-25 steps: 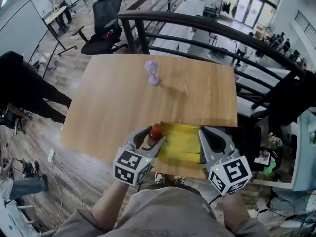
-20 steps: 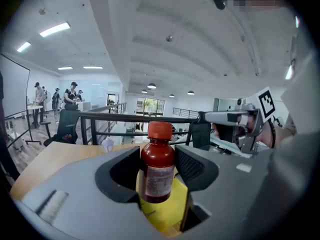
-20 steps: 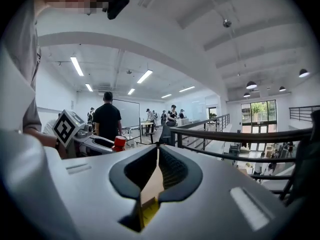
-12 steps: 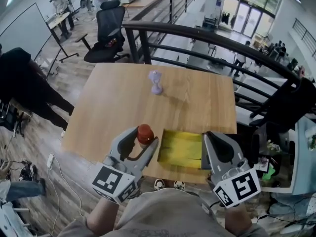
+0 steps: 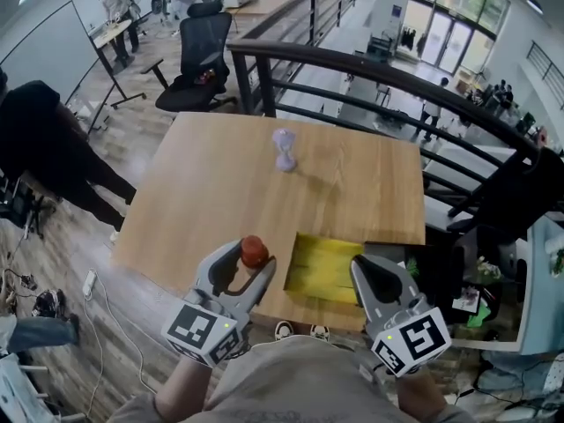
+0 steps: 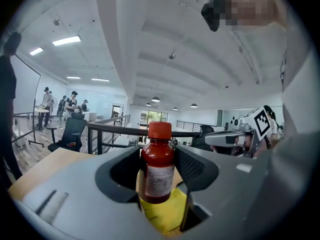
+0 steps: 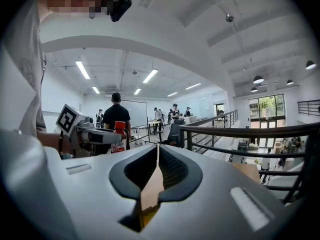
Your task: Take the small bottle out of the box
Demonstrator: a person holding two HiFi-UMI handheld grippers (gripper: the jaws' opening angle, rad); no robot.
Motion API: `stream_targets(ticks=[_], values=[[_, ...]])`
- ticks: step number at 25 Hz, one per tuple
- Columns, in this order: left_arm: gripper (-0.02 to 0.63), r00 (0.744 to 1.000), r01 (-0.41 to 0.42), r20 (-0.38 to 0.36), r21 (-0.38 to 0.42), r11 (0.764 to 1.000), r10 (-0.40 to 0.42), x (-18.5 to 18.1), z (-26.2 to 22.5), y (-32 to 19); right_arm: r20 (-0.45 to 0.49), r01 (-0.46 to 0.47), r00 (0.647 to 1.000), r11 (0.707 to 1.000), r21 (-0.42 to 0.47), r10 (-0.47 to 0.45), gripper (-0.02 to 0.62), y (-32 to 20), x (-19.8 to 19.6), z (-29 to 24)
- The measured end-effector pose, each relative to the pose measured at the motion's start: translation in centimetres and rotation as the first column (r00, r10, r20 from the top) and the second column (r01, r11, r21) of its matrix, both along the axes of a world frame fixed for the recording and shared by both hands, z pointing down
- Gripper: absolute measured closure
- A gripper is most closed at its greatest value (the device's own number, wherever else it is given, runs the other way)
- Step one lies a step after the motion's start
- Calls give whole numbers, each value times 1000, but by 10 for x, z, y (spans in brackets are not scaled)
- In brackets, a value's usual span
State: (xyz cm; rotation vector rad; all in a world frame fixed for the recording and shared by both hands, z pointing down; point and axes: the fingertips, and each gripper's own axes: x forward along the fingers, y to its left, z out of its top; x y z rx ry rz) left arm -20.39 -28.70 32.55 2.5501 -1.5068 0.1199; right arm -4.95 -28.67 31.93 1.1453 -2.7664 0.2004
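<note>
A small dark-red bottle [image 5: 254, 251] with a red cap stands upright between the jaws of my left gripper [image 5: 249, 270], which is shut on it. The bottle is held to the left of the open cardboard box [image 5: 322, 268] with its yellow inside, near the table's front edge. In the left gripper view the bottle [image 6: 157, 170] fills the middle, with the yellow box [image 6: 164, 215] below it. My right gripper [image 5: 359, 270] is shut on the box's right wall, a thin cardboard edge [image 7: 152, 184] between its jaws.
A pale purple hourglass-shaped object [image 5: 284, 151] stands on the far part of the wooden table [image 5: 211, 183]. A black railing [image 5: 370, 69] runs behind the table, and an office chair [image 5: 198, 55] stands at the back left. A person in black stands at the left.
My left gripper has carried the bottle up and to the left, from over the box's left end to beside the box. The right gripper stays on the box wall.
</note>
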Motion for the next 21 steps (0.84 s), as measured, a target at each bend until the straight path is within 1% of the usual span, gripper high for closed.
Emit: stream_targets(ticks=[6, 12, 21], values=[[388, 1000, 10, -12, 7, 1000, -10, -6, 2, -3, -12, 20, 1000, 1000, 12, -20, 575, 0, -8, 2], [388, 1000, -4, -13, 19, 1000, 4, -3, -6, -3, 5, 13, 1000, 1000, 15, -13, 575, 0, -6, -2], [388, 1000, -10, -16, 23, 1000, 11, 4, -10, -7, 4, 24, 1000, 1000, 19, -24, 575, -1, -2, -1]])
